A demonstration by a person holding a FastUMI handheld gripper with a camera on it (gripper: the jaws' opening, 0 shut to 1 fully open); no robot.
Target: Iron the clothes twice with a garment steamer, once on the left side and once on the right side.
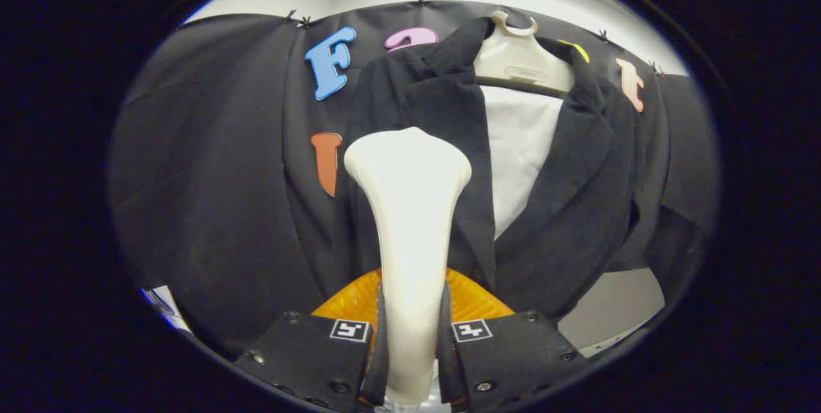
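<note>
We hold the gripper (410,336) clenched on the steamer (410,208) — both fingers press its cream handle from either side. Its wide head rises beyond the fingertips, against the dark jacket's (564,208) lapel to the left of the opening. The jacket hangs open on a cream hanger (521,60) against the booth wall (211,176) — a white shirt (516,150) shows inside.

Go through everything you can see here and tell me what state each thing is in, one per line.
Gripper: fingers shut on the steamer's handle.
White plastic garment steamer: held upright, head against the jacket's left front.
Black fabric jacket: hanging, front open.
Cream plastic hanger: carrying the jacket.
White inner garment: hanging under the jacket.
</note>
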